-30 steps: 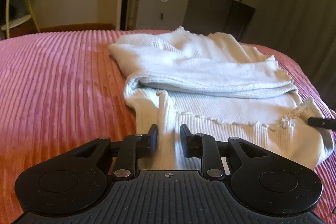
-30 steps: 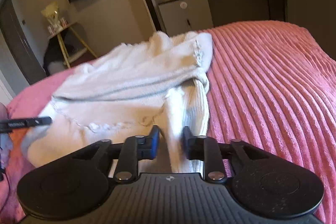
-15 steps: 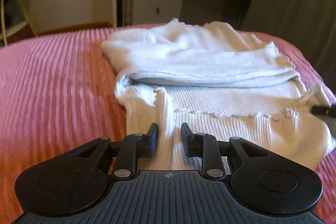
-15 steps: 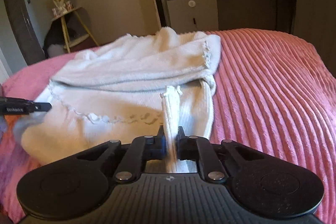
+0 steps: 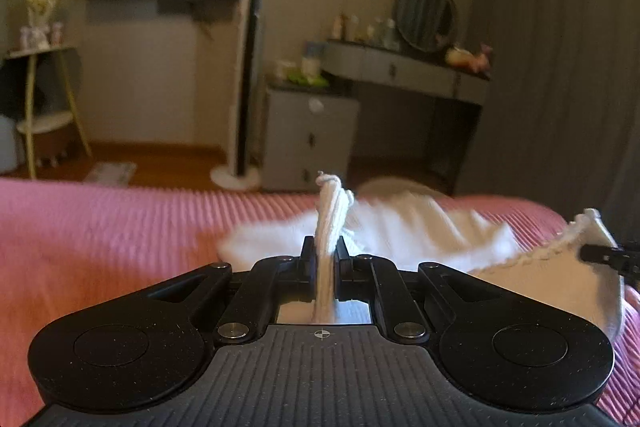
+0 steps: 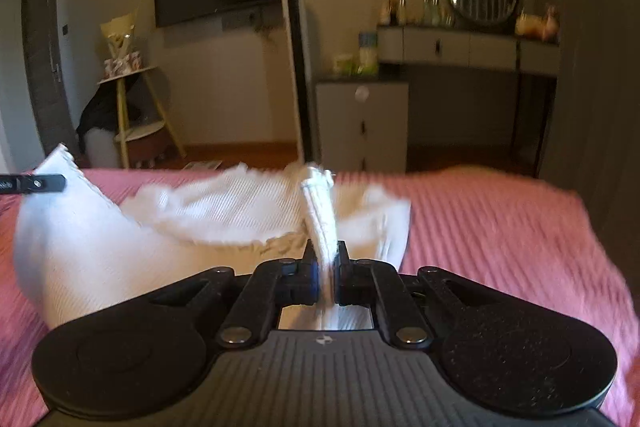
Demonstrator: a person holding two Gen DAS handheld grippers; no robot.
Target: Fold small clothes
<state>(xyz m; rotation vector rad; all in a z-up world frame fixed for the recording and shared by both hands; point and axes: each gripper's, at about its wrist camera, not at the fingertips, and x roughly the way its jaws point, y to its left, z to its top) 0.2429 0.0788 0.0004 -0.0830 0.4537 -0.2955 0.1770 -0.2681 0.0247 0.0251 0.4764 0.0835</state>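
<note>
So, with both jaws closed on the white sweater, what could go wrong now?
1. Each gripper, left and right, pinches only a thin bunch of the sweater; the knit may slip out.
2. The far part lies crumpled on the pink bedspread, so the fold may land uneven.

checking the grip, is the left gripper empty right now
No, the left gripper is shut on a bunched edge of the white sweater.
</note>
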